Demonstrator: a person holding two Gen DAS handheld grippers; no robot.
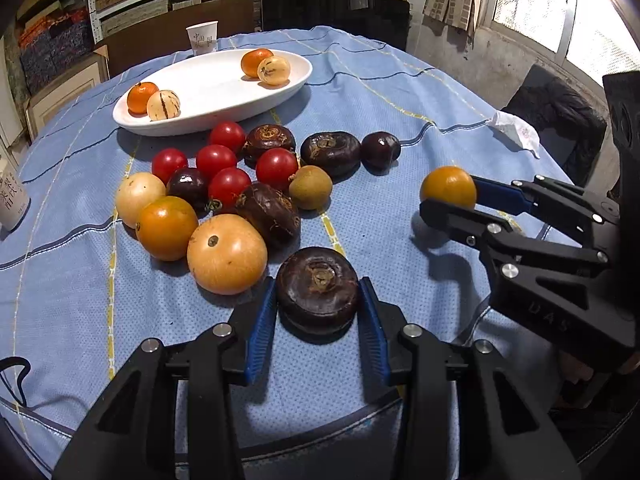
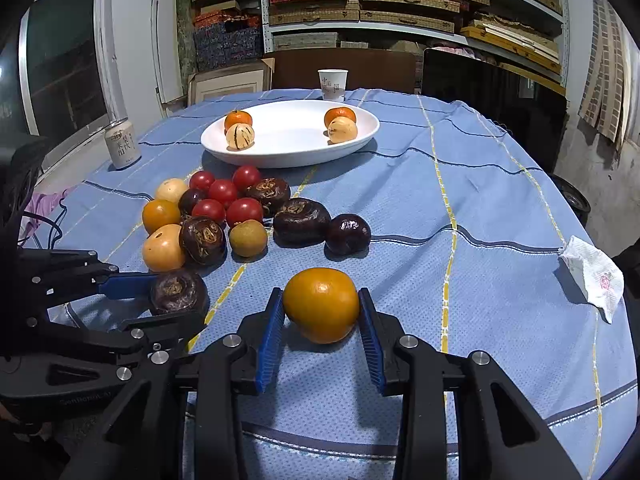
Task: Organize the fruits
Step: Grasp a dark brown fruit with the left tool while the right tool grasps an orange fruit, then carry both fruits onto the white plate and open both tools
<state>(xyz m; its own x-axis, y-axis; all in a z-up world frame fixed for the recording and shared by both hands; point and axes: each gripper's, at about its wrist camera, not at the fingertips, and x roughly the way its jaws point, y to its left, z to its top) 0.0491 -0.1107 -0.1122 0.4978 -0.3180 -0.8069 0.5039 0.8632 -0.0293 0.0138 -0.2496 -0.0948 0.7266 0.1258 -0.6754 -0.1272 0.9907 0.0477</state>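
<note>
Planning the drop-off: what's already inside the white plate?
The plate holds two pairs: a mandarin with a striped pale fruit, twice. Middle bare; nothing hidden.

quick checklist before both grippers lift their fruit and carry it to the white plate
1. Left gripper has its jaws on the dark water chestnut: ok, blue pads touch both its sides.
2. Right gripper has its jaws on the orange tomato: ok, pads press both sides.
3. Neighbouring fruit clear of the left grip: cannot tell, the pale yellow tomato sits very close to the left pad.
4. Room on the white plate: ok, the middle is bare, with a fruit pair at each end.
5. Straight path for the left gripper: not ok, the fruit pile lies between it and the plate.
6. Right gripper's path: ok, bare blue tablecloth leads to the plate.
</note>
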